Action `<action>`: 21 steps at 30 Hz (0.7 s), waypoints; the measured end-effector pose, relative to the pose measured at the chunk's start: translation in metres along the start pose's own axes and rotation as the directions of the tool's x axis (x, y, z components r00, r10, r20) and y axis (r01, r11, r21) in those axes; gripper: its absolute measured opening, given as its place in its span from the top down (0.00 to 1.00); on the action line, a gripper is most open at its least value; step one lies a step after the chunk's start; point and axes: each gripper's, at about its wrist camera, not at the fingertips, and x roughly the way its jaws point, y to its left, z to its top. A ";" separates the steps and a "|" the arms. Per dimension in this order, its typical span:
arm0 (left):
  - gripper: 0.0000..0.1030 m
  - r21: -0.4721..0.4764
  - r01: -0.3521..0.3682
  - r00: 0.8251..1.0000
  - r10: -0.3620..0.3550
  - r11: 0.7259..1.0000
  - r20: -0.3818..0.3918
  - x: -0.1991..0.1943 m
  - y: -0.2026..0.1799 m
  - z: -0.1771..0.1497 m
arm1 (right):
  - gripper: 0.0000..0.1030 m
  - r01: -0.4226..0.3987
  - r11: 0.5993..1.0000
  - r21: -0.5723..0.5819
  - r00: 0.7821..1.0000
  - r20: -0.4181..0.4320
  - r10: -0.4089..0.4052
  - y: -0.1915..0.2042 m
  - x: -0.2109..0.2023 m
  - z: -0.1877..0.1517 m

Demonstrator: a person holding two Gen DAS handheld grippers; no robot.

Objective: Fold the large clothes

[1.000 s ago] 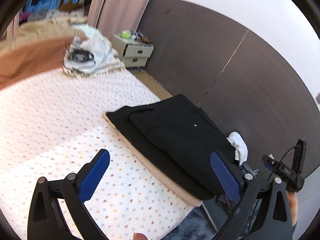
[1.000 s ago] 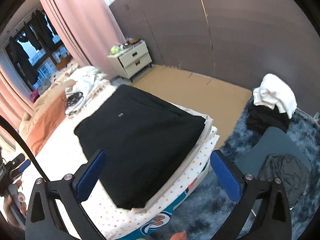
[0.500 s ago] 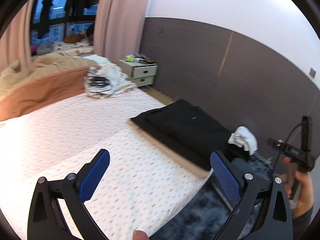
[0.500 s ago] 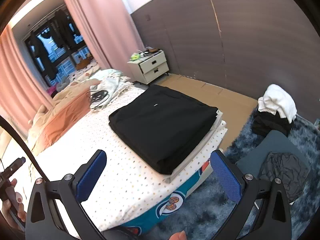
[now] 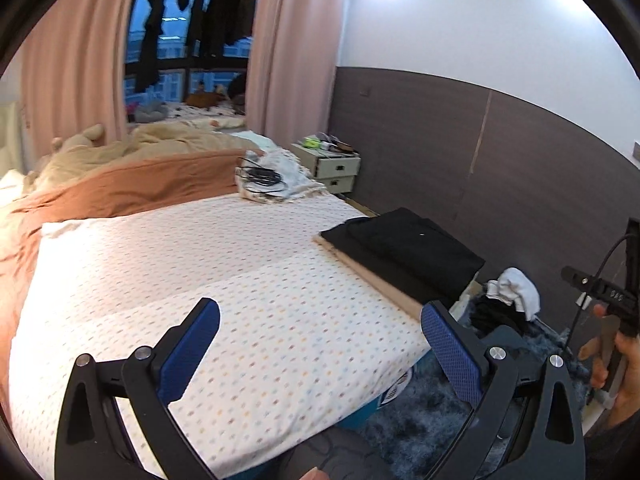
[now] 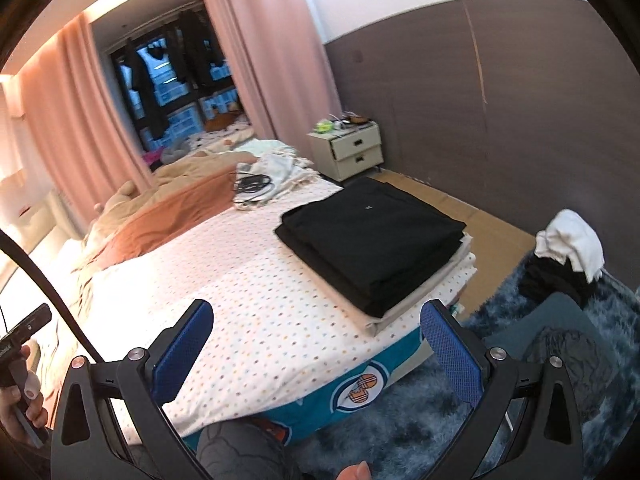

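Folded black garments (image 6: 372, 236) lie stacked at the right-hand corner of the bed (image 6: 256, 308), the top piece squared off over another black layer, with a pale beige folded piece (image 6: 404, 306) beneath them, all resting on the dotted sheet; the same stack (image 5: 404, 256) appears from the left wrist camera along the bed's far right edge. Both grippers hang in the air at the foot of the bed, well apart from the stack. The left gripper (image 5: 320, 332) has its blue-padded fingers (image 5: 188, 348) spread wide with nothing between them, and the right gripper (image 6: 316, 330) is likewise spread wide and empty. Each camera catches the person's other hand on its handle at the frame edge: the right hand (image 5: 612, 360) in the left view, the left hand (image 6: 18, 404) in the right view. Farther up the bed lie a rumpled rust-orange blanket (image 6: 168, 220) and a tangle of black cable (image 6: 250, 186) on white cloth. A white nightstand (image 6: 352, 150) stands against the dark wall panel, pink curtains (image 6: 264, 52) frame the window, and on the shaggy blue rug (image 6: 420, 428) beside the bed sits a heap of white cloth (image 6: 572, 244) over dark clothing.
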 end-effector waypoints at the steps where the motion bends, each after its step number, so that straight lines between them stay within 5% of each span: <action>1: 0.00 0.005 -0.013 1.000 0.013 1.000 0.011 -0.009 0.001 -0.006 | 0.00 -0.007 1.000 -0.011 1.000 0.004 0.007 0.002 -0.003 -0.003; 10: 0.00 0.013 -0.072 0.996 0.071 0.997 0.057 -0.075 0.003 -0.058 | 0.00 -0.085 0.988 -0.128 0.991 0.094 0.098 0.016 -0.051 -0.049; 21: 0.00 0.034 -0.168 0.974 0.160 0.985 0.160 -0.148 -0.008 -0.122 | 0.00 -0.141 0.971 -0.192 0.982 0.099 0.162 0.008 -0.082 -0.110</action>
